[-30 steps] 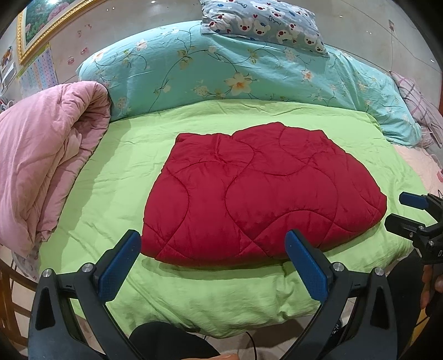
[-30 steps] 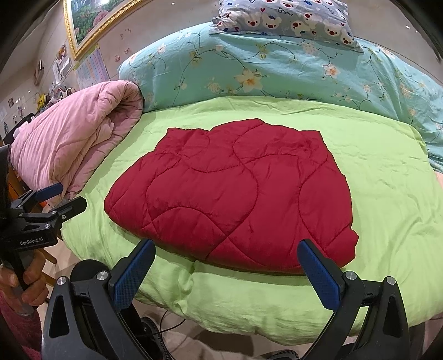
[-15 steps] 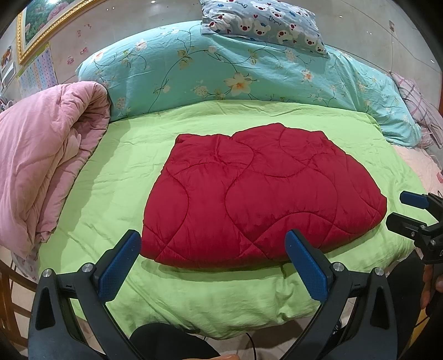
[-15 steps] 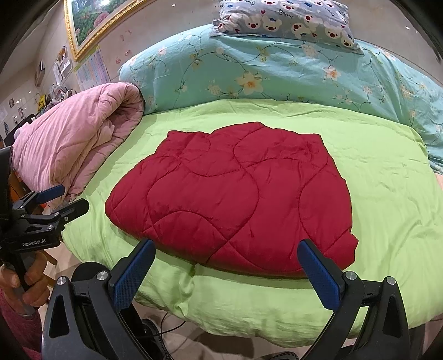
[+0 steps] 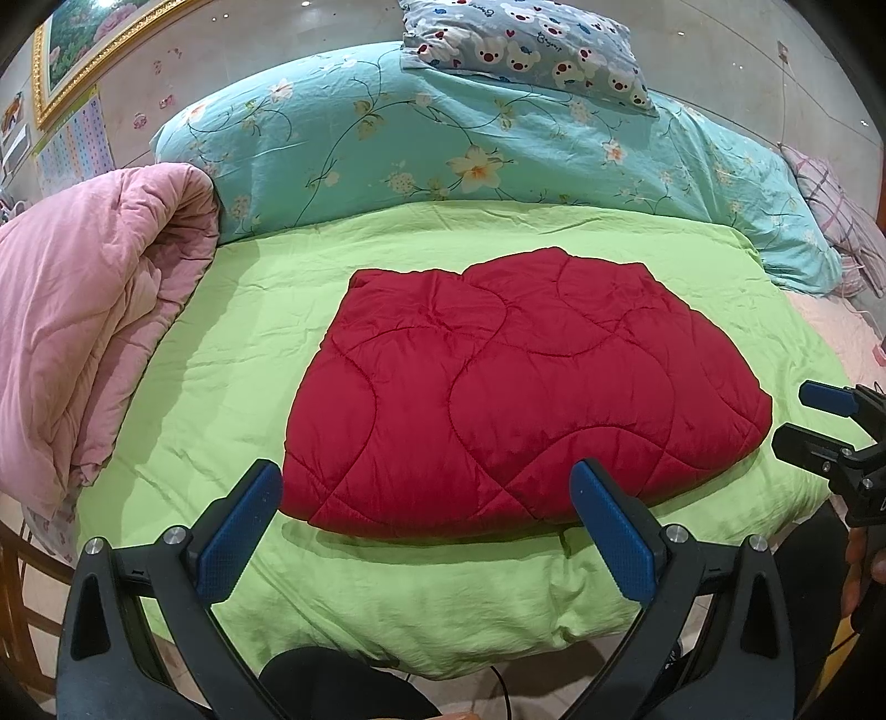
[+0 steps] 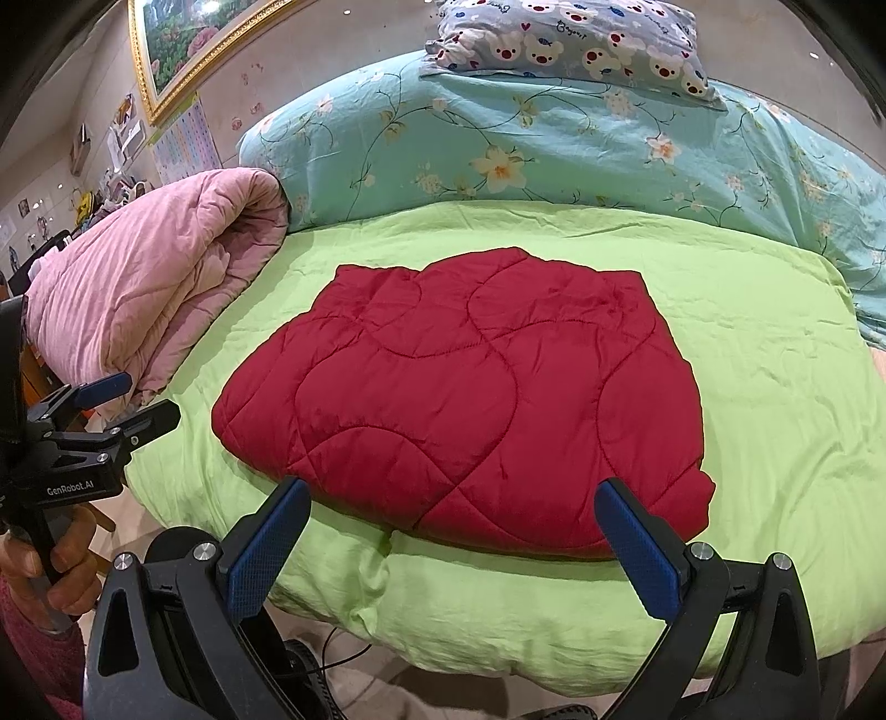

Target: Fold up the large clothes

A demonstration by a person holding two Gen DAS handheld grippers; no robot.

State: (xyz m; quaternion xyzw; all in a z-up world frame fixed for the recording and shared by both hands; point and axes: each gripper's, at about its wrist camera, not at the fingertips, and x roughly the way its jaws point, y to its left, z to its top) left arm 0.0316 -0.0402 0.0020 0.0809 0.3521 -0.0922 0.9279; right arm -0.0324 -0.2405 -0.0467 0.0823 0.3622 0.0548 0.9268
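A red quilted garment lies folded into a compact pad on the light green bed cover; it also shows in the right wrist view. My left gripper is open and empty, held just short of the garment's near edge. My right gripper is open and empty, also in front of the near edge. Each gripper shows in the other's view, the right one at the right, the left one at the left.
A rolled pink quilt lies at the left of the bed. A turquoise floral duvet and a bear-print pillow are piled at the back. The bed's near edge drops to the floor below the grippers.
Both grippers have drifted back and down very slightly. The garment has not moved and nothing was grasped.
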